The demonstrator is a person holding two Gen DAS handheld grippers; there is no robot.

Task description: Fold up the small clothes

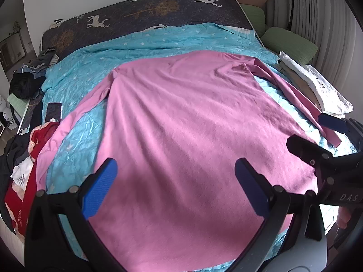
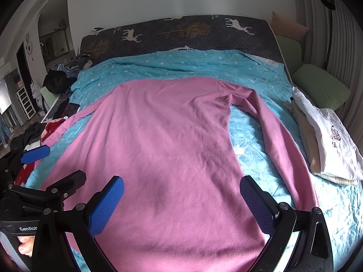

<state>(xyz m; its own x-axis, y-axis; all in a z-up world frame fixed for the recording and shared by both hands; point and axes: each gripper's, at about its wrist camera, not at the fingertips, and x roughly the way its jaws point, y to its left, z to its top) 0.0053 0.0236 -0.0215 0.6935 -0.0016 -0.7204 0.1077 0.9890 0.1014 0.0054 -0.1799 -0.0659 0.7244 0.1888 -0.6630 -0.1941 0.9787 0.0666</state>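
A pink long-sleeved shirt [image 1: 181, 117] lies spread flat on the blue star-print blanket [image 1: 136, 43], both sleeves out to the sides. It also shows in the right wrist view [image 2: 163, 140]. My left gripper [image 1: 175, 181] is open and empty, hovering over the shirt's lower hem. My right gripper [image 2: 181, 201] is open and empty over the hem's right part, near the right sleeve [image 2: 281, 140]. Each gripper shows at the edge of the other's view: the right one [image 1: 317, 136] and the left one [image 2: 56, 165].
A stack of folded white and beige clothes [image 2: 326, 140] lies at the bed's right edge, with green pillows [image 2: 322, 88] behind. A pile of red, black and white clothes [image 1: 20, 163] and a phone [image 1: 54, 111] lie at the left edge. The dark deer-print mattress [image 1: 145, 11] is at the far end.
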